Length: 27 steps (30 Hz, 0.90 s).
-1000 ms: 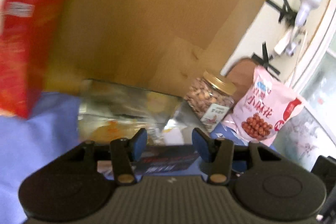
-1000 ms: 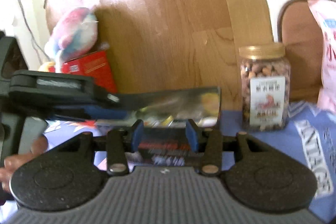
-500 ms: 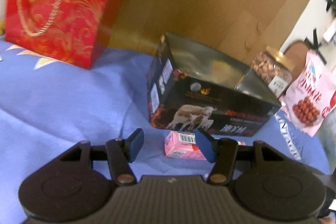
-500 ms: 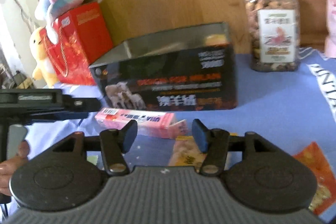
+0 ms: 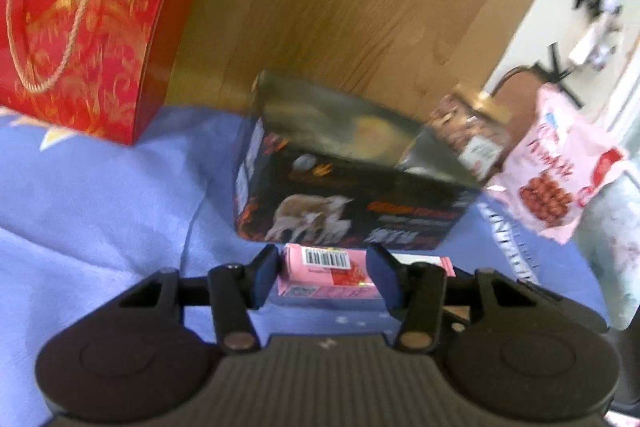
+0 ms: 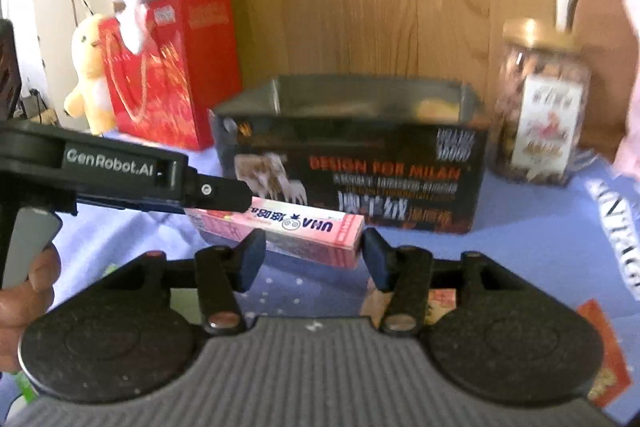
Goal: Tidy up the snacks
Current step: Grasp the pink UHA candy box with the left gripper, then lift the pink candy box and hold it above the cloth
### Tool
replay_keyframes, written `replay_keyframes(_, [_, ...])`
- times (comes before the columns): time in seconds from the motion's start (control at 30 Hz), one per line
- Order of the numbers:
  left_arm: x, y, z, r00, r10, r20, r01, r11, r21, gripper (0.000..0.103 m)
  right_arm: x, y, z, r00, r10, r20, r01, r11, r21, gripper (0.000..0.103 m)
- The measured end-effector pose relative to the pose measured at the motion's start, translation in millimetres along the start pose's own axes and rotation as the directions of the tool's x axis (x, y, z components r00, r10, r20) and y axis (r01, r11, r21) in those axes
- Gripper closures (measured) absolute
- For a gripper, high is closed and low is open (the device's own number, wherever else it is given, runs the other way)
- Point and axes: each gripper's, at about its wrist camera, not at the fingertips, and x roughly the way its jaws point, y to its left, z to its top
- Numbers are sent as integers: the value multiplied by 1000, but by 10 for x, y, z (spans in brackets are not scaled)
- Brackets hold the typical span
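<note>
Pink candy box (image 5: 328, 273) lies lower centre, before black tin (image 5: 352, 187) | left gripper (image 5: 322, 273) spread around one end; right gripper (image 6: 313, 253) spread, empty | likely light, stiff cardboard; grip narrow sides

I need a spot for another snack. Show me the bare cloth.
Bare blue cloth lies between the red gift bag and the black box. Crowded: pink carton against the box front, nut jar and pink peanut bag beside it.
</note>
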Motion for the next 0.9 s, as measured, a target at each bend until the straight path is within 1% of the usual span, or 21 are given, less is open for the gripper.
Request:
replay_keyframes(0.13, [-351,-233,-135,998,-23,50,21,999,34,54,-413,41,-47,998,-5,66,5,1000,4,47])
replay_keyframes(0.23, [-520,-422,-305,998,-37,50,34,998,60,54,-683,100,-172,997,-27,75,28,999,-18,47])
replay_keyframes(0.3, [-587,-500,-425,999,-48,26,46,997,66,54,-855,116,-262,998,-39,58,39,999,-10,47])
replay_keyframes(0.43, [-703,-600,-681,996,-89,-19,90,994,56,54,-1168,130,-448,998,-60,32,59,997,44,47])
replay_keyframes(0.57, [-789,-706,-954,993,-104,-48,108,990,92,56,-1368,207,-672,996,-94,-7,94,995,22,47])
replay_keyframes(0.67, [-804,-760,-1144,992,-96,-79,105,987,118,55,-1424,211,-814,994,-102,-49,104,994,42,47])
replay_keyframes(0.8, [-776,-762,-1334,989,-85,-118,101,985,139,55,-1397,180,-955,989,-94,-115,104,990,90,47])
replay_keyframes(0.83, [-753,-748,-1366,988,-82,-129,100,985,140,53,-1386,184,-989,987,-93,-131,106,989,101,47])
replay_keyframes(0.9, [-751,-727,-1389,988,-94,-125,111,984,139,50,-1394,224,-1019,987,-102,-127,115,989,98,45])
